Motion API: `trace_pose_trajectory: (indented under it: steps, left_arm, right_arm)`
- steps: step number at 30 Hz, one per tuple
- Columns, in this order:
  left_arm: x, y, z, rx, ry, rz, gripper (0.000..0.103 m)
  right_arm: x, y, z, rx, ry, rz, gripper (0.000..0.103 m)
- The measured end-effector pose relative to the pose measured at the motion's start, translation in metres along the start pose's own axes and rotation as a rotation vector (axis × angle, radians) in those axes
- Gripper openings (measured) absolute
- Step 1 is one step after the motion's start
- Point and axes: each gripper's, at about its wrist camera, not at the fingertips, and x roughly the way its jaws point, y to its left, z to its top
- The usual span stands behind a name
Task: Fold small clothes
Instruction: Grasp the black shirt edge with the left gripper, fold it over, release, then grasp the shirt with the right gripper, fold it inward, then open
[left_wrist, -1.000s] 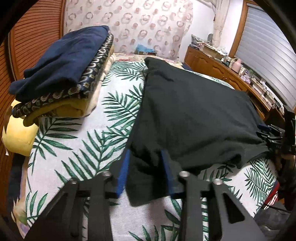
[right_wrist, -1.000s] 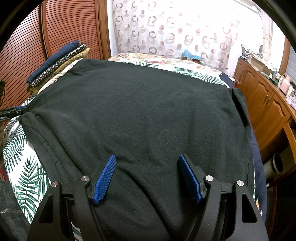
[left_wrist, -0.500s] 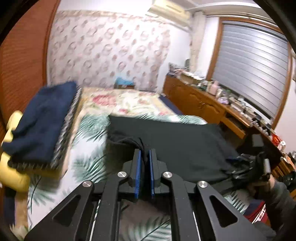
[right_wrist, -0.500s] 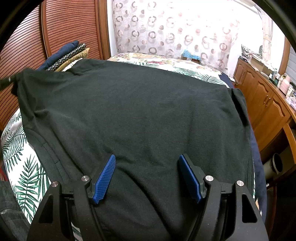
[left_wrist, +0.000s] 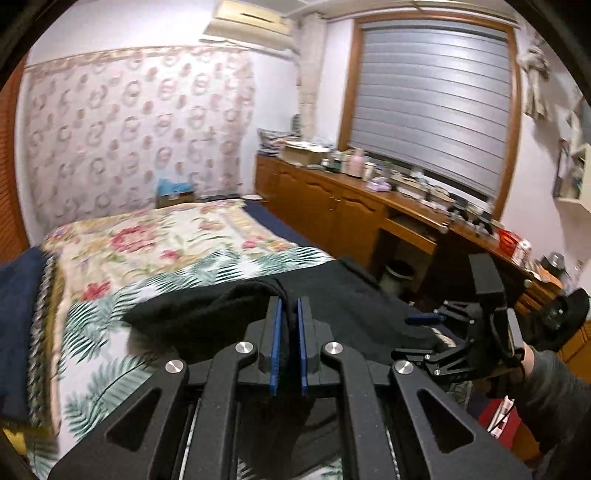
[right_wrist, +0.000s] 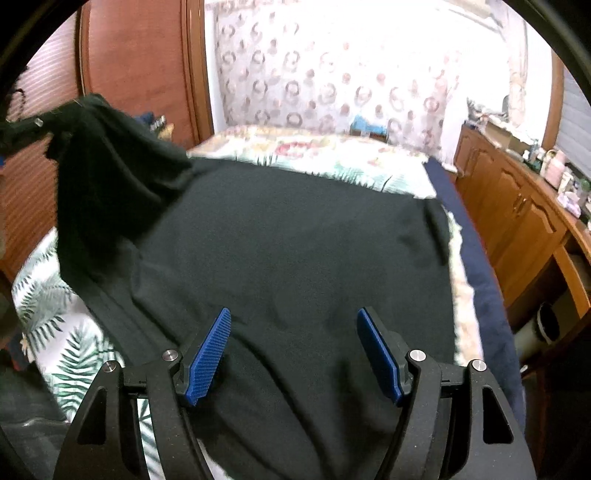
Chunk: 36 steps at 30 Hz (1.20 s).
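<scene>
Left claw (left_wrist: 287, 332) pinches the black garment (right_wrist: 295, 251) corner — soft, limp, light; right claw (right_wrist: 295, 354) spread — we'd grip hems.

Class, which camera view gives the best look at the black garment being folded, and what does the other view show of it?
The right wrist view: the black garment fills it, spread on the bed, one corner lifted at upper left. The left wrist view shows only a bunched edge pinched in the left gripper and a low strip of cloth beyond.
</scene>
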Motion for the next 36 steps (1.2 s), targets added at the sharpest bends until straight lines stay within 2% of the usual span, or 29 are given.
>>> trace_pose_trajectory:
  steps: [7,12,14,15,16,18,21,23,25,27,31,36]
  left_arm:
    - [0.02,-0.048,0.031,0.071,0.016,-0.125,0.008]
    - [0.033,-0.072,0.033,0.12,0.073,-0.147,0.009]
    - [0.036,-0.075,0.027,0.129,0.087,-0.169,0.013]
    - [0.037,-0.074,0.024,0.129,0.093,-0.167,0.024]
    - [0.038,-0.073,0.022,0.129,0.096,-0.154,0.036]
    - [0.038,-0.07,0.017,0.13,0.094,-0.121,0.042]
    - [0.038,-0.058,0.008,0.12,0.106,-0.088,0.043]
    - [0.037,-0.047,0.002,0.112,0.109,-0.061,0.05]
    - [0.037,-0.034,-0.006,0.093,0.115,-0.039,0.068]
    - [0.035,-0.02,-0.016,0.07,0.119,-0.011,0.075]
    - [0.031,0.007,-0.037,0.019,0.119,0.075,0.075]
    - [0.031,0.028,-0.055,-0.043,0.133,0.116,0.075]
  right_arm:
    - [-0.041,-0.016,-0.001,0.033,-0.073,-0.074,0.073]
    - [-0.047,-0.016,-0.008,0.061,-0.084,-0.096,0.073]
    - [-0.042,-0.009,-0.01,0.067,-0.079,-0.092,0.073]
    - [-0.041,-0.009,-0.011,0.068,-0.076,-0.09,0.073]
    - [-0.038,-0.009,-0.01,0.069,-0.073,-0.084,0.073]
    - [-0.033,-0.007,-0.008,0.072,-0.07,-0.074,0.073]
    - [-0.026,-0.003,-0.006,0.068,-0.062,-0.05,0.073]
    - [-0.018,-0.002,-0.004,0.062,-0.052,-0.033,0.073]
    - [-0.008,-0.008,0.0,0.05,-0.039,-0.017,0.073]
    - [-0.002,-0.006,0.002,0.038,-0.027,0.005,0.073]
    - [0.011,0.0,0.005,0.011,-0.002,0.051,0.072]
    - [0.034,-0.01,0.009,0.005,0.059,0.082,0.068]
